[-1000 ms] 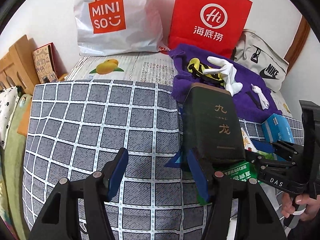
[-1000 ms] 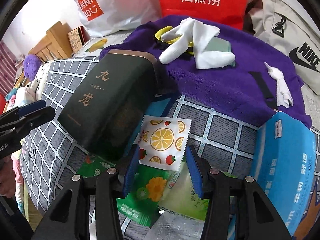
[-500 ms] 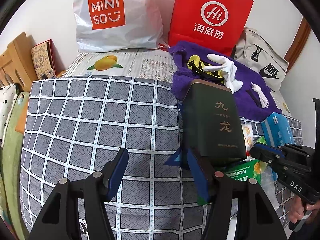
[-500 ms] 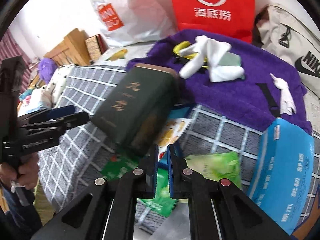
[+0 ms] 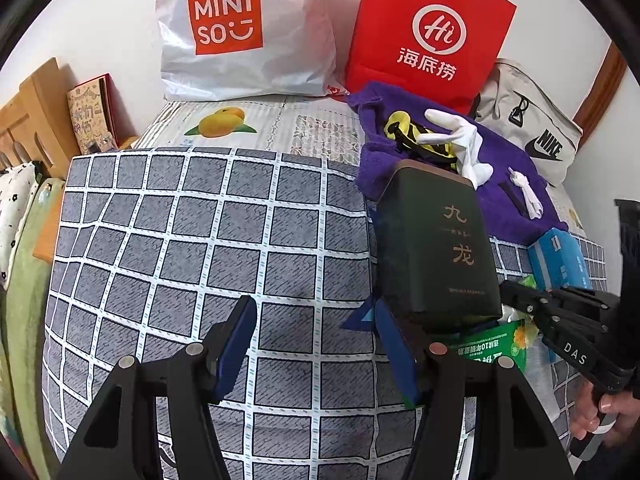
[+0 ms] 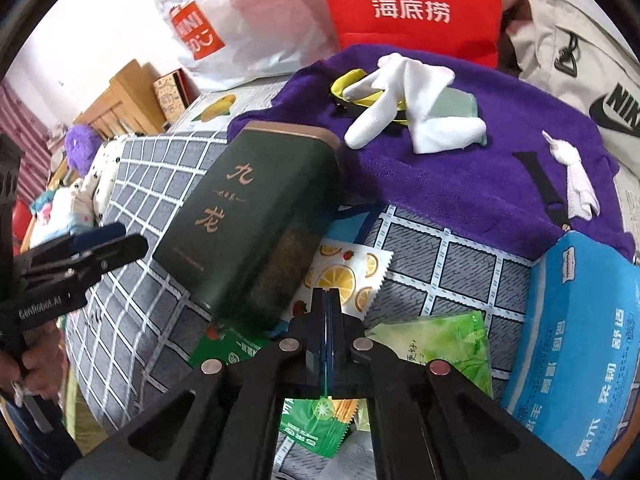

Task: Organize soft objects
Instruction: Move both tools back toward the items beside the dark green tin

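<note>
A bed covered by a grey checked sheet [image 5: 168, 248] is shown from both wrist cameras. The left gripper [image 5: 316, 344] is held over the sheet with its blue-padded fingers [image 5: 236, 344] spread and nothing between them; a broad stretch of bare sheet lies ahead of it and to its left, up to the sheet's far edge. The right gripper [image 6: 327, 300] is seen with its fingers pressed together; whether the edge of a packet is caught between the pads cannot be told. Its tips lie over the near edge of a white packet printed with lemon slices [image 6: 348, 276], just beside the lower corner of a dark green box [image 6: 248, 220], which rests tilted with its upper end on a purple towel [image 6: 460, 184]. Below the box a dark green packet [image 6: 228, 352] is visible, and to the right of the tips a light green packet [image 6: 444, 348]; a blue tissue pack [image 6: 580, 352] closes off the right side. On the towel lie white gloves [image 6: 420, 116], a yellow and black strap [image 6: 352, 84] and a small knotted white cloth [image 6: 576, 172]. The far edge of the bed is lined by a white shopping bag [image 5: 240, 28], a red paper bag [image 5: 428, 32] and a grey backpack [image 5: 536, 128]
</note>
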Tool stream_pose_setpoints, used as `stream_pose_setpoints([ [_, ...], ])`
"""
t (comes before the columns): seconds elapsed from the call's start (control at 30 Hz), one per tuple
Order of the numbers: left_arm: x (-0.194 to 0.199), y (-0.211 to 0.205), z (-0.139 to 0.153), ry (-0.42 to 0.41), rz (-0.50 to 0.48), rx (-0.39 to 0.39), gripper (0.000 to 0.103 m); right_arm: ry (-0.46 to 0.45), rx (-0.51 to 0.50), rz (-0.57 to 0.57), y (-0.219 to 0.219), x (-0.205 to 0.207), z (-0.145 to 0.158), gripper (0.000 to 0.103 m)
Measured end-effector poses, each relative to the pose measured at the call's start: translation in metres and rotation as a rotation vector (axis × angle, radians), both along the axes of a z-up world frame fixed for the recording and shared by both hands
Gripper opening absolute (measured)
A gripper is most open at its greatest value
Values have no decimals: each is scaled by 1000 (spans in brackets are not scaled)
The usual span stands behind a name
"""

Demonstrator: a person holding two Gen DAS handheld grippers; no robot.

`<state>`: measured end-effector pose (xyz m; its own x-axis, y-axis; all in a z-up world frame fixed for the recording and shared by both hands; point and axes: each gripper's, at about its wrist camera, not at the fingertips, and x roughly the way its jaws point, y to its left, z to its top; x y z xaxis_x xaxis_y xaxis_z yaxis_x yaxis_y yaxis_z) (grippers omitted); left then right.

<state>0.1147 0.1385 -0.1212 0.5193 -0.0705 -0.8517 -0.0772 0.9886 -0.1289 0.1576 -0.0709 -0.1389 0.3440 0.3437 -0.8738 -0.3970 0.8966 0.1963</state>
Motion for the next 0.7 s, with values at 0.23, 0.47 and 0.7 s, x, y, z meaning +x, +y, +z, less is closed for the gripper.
stream_pose_setpoints([
  [0.23,-1,-9,-2,3,-18,-2,60,-1,-51,-3,-6,-3,5,3],
  [0.47,-2,-10,-2,1,-28,-5,60,71,-26,-56,-13,11,-6,22],
  [0.7,-1,-4,-2,-7,-17,-17,60,79,-56,-60,-8,14,-14,35],
])
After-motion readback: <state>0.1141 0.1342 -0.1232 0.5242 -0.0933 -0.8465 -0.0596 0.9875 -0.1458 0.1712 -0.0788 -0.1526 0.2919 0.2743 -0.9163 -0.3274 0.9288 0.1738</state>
